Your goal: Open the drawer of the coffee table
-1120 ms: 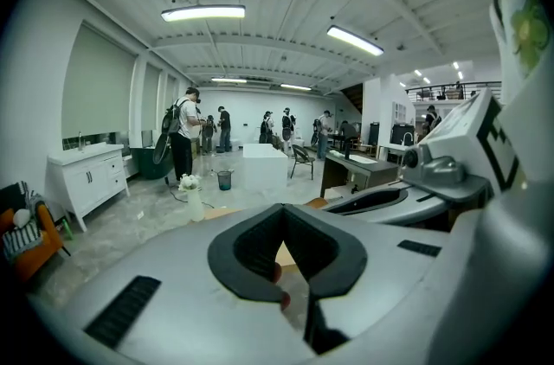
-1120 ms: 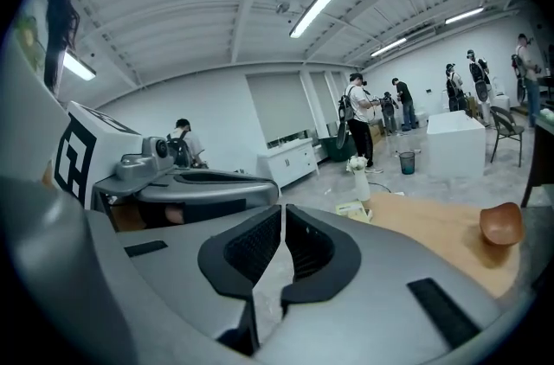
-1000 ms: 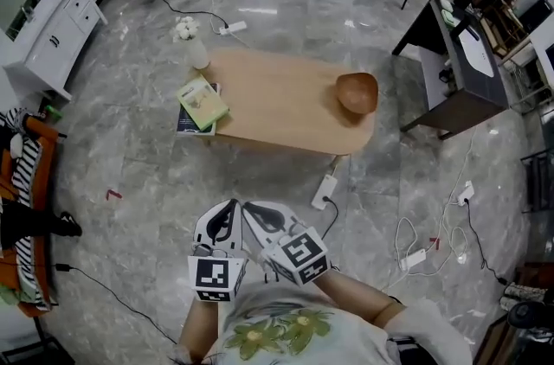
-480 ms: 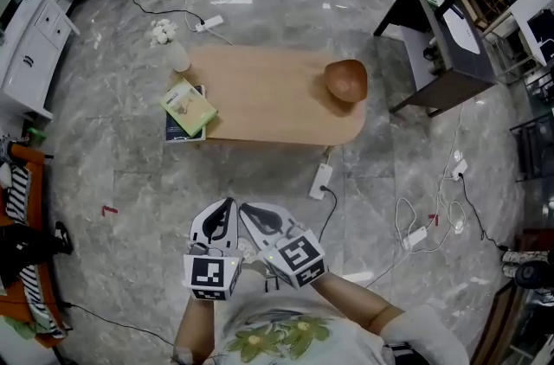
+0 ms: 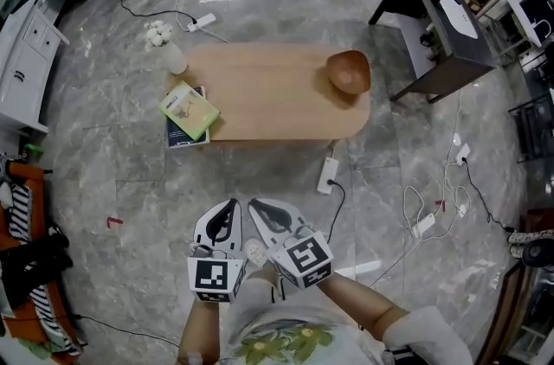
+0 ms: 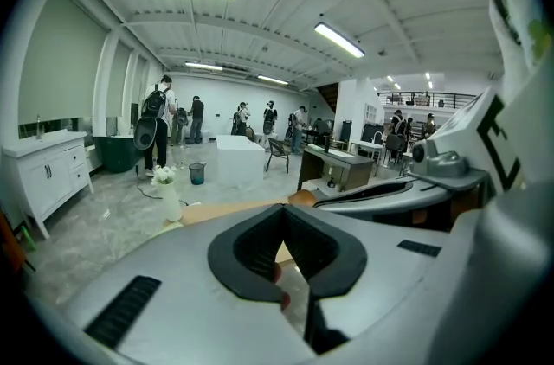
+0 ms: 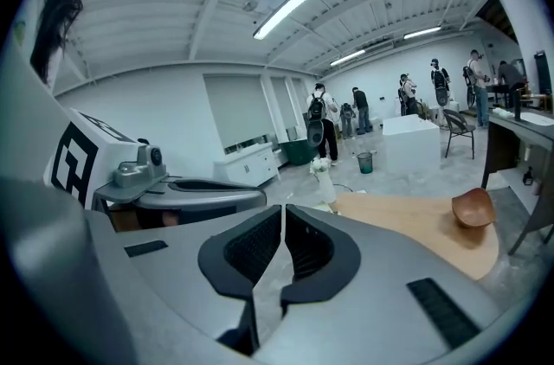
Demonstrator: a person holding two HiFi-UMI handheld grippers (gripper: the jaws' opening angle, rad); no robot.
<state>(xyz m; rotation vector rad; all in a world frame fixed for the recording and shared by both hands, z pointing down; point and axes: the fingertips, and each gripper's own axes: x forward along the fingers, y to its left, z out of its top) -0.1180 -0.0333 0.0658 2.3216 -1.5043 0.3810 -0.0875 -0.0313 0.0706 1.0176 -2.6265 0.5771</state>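
Observation:
The wooden coffee table point(image 5: 268, 95) stands on the marble floor ahead of me; its drawer is not visible from above. On it rest a brown bowl point(image 5: 348, 71) at the right end and green books point(image 5: 188, 111) at the left end. Well short of the table, my left gripper point(image 5: 230, 206) and right gripper point(image 5: 255, 206) hang side by side in front of my body, both shut and empty. In the left gripper view the left gripper point(image 6: 283, 208) points toward the table top point(image 6: 216, 212). The right gripper point(image 7: 283, 206) faces the table point(image 7: 415, 225) and bowl point(image 7: 473, 208).
A white vase with flowers point(image 5: 166, 48) stands at the table's far left corner. A power strip point(image 5: 327, 176) with cable lies on the floor between me and the table. A dark desk point(image 5: 441, 35) is at the right, white cabinets point(image 5: 22, 69) at the left, people at the back.
Both grippers keep shut and side by side low in the head view. The table has drifted slightly up and left in the picture. Nothing was taken hold of.

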